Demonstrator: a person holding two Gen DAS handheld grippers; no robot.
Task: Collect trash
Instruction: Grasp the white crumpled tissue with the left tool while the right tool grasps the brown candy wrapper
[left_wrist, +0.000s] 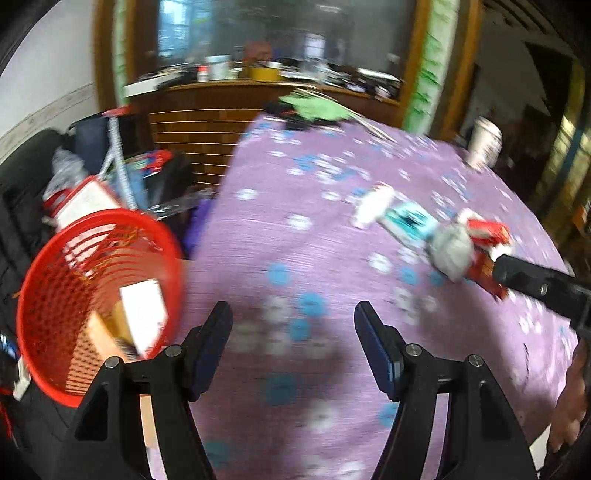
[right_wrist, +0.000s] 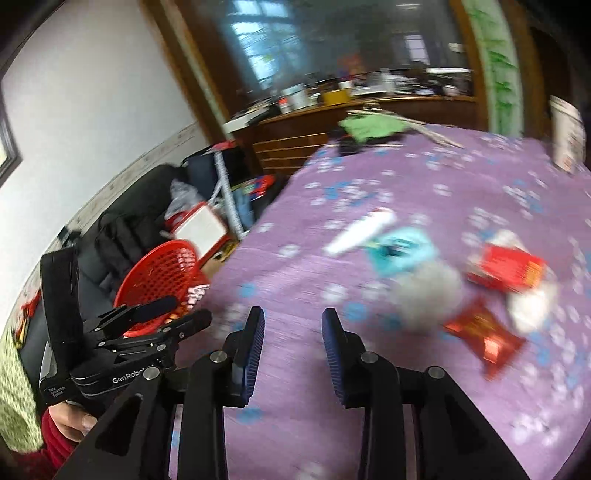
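Note:
A red mesh basket (left_wrist: 55, 295) sits off the table's left edge with a white box (left_wrist: 144, 314) inside; it also shows in the right wrist view (right_wrist: 159, 273). Trash lies on the purple tablecloth (left_wrist: 295, 240): a white tube (right_wrist: 358, 230), a teal packet (right_wrist: 400, 253), a grey crumpled wad (right_wrist: 428, 291), a red box (right_wrist: 508, 267) and a red wrapper (right_wrist: 484, 334). My left gripper (left_wrist: 293, 321) is open and empty over the cloth beside the basket. My right gripper (right_wrist: 293, 325) is open and empty, short of the trash.
A white paper cup (left_wrist: 484, 144) stands at the table's far right. Green cloth and sticks (left_wrist: 314, 107) lie at the far edge. A wooden counter (left_wrist: 258, 96) with clutter is behind. A black sofa with bags (right_wrist: 122, 236) is left of the table.

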